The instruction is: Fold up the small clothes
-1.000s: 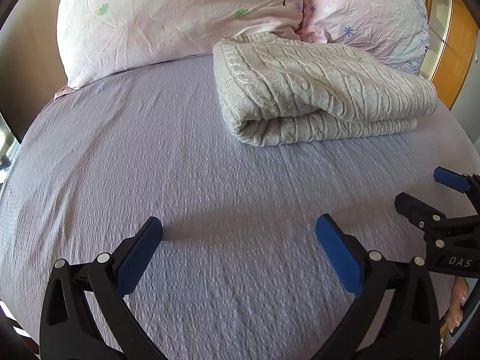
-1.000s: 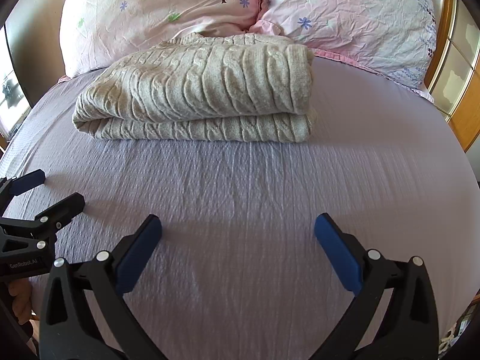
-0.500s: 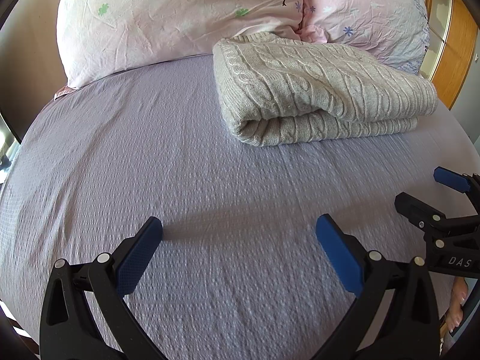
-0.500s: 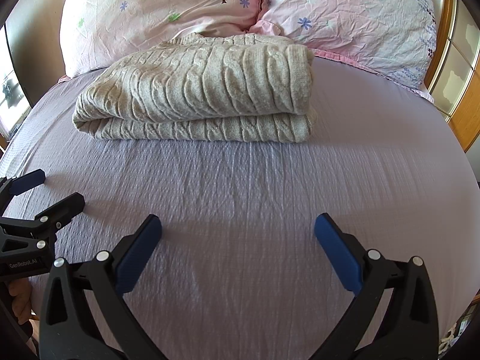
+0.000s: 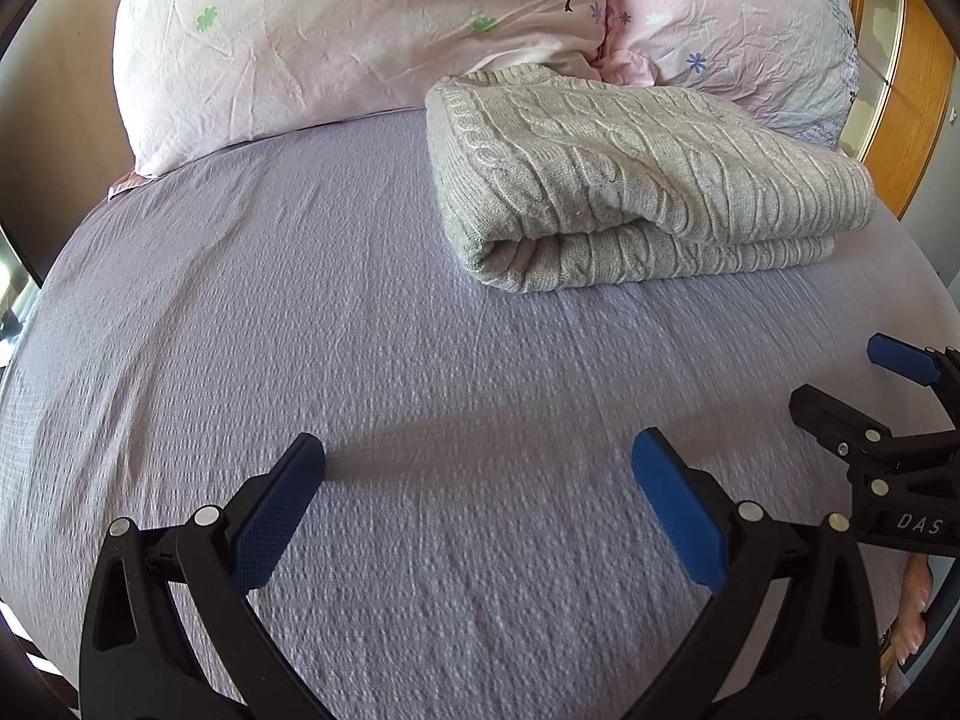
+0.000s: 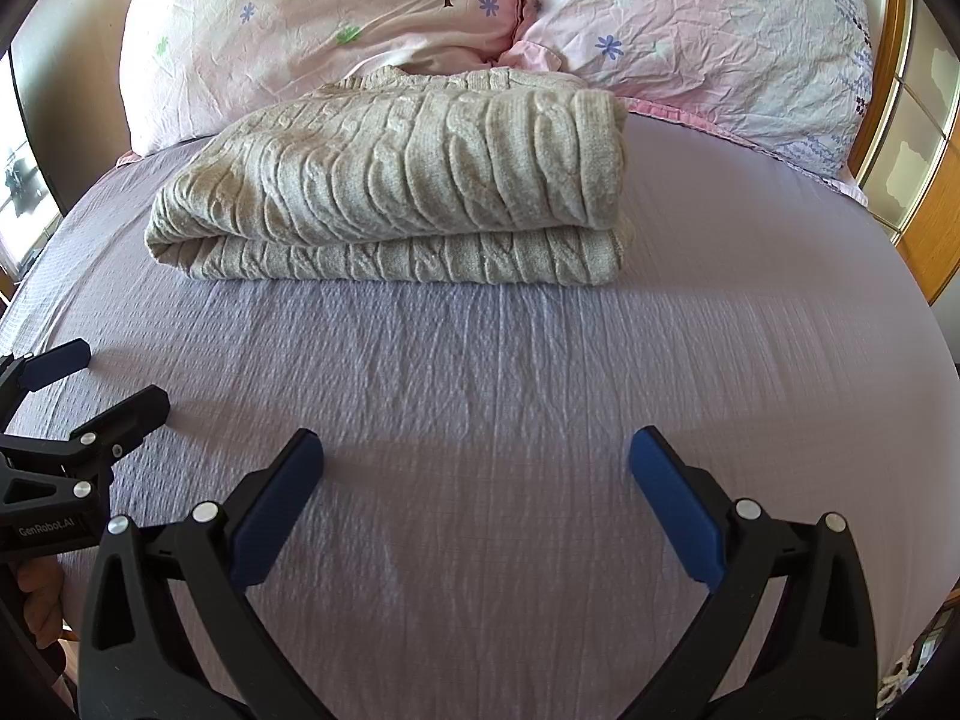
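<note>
Surface: lavender bed sheet (image 5: 300,312), textured, lightly wrinkled; it fills the field ahead of both claws.
Background: two pink floral pillows (image 6: 336,18) lie at the far end, beyond the garment; a wooden frame (image 5: 912,90) stands far right of the left claw.
Task item: grey cable-knit sweater (image 6: 396,180), folded into a compact two-layer stack. From the right claw it lies ahead and slightly left, well apart; from the left claw it lies ahead and to the right, well apart. Its far edge touches the pillows.
Left gripper (image 5: 480,480): jaws spread wide, nothing between the blue pads (image 5: 276,510); it hovers low over bare sheet.
Right gripper (image 6: 477,477): jaws spread wide, empty; it sits just beside the left unit, level with it.
Recent change: none detected. Over the last second both claws hold the same position and opening, and the sweater keeps the same outline and place.
Meaning for task: judged from the tidy stack and two empty, parked claws, the fold appears complete and released. No loose sleeve or hem shows on the near side; the far side is hidden.
Next move, judgement: either withdraw or fetch another garment; none is visible on the sheet.
Risk: low; renewed contact could disturb the top layer.
</note>
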